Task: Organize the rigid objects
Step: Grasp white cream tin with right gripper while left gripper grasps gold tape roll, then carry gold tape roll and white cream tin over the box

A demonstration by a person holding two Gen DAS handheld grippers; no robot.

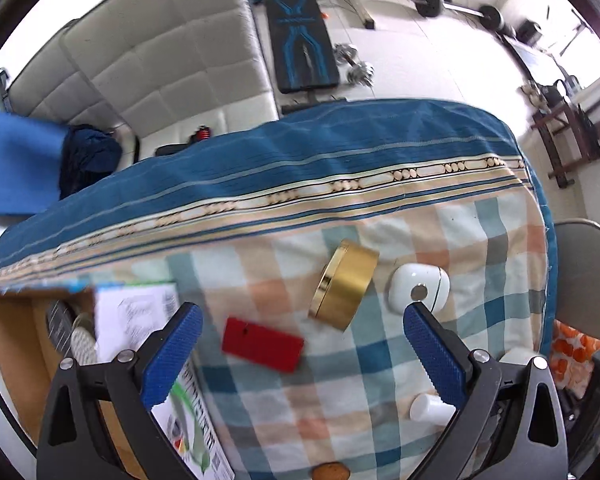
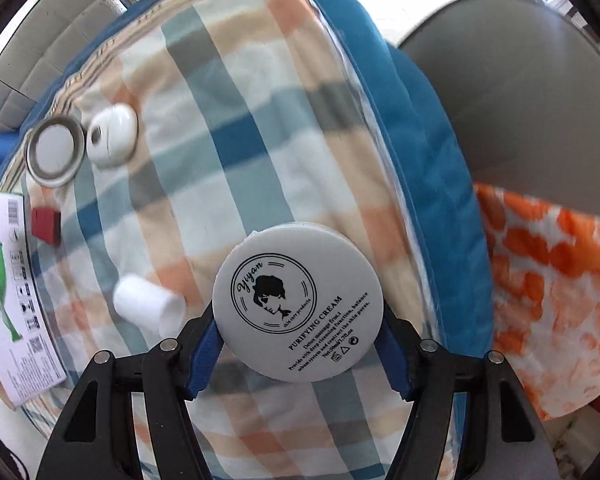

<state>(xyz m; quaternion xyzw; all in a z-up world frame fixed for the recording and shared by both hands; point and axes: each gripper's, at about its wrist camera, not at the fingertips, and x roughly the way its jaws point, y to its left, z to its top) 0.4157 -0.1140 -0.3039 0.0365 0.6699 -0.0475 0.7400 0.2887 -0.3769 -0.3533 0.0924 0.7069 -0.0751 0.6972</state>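
My left gripper (image 1: 304, 344) is open and empty above the checked cloth. Between its fingers lie a red box (image 1: 262, 344) and a gold round tin (image 1: 344, 284). A white earbud case (image 1: 418, 286) sits by the right fingertip and a small white bottle (image 1: 430, 408) lies near its base. My right gripper (image 2: 300, 344) is shut on a white cream jar (image 2: 298, 304) held over the cloth. The right wrist view also shows the tin (image 2: 54, 152), earbud case (image 2: 112, 136), red box (image 2: 46, 224) and white bottle (image 2: 146, 306).
An open cardboard box (image 1: 16, 344) with a white printed carton (image 1: 140, 320) stands at the left; the carton shows in the right wrist view (image 2: 8, 300). The blue bed edge (image 1: 300, 148) is beyond. A grey chair (image 2: 520, 100) and orange-white cloth (image 2: 548, 288) lie right.
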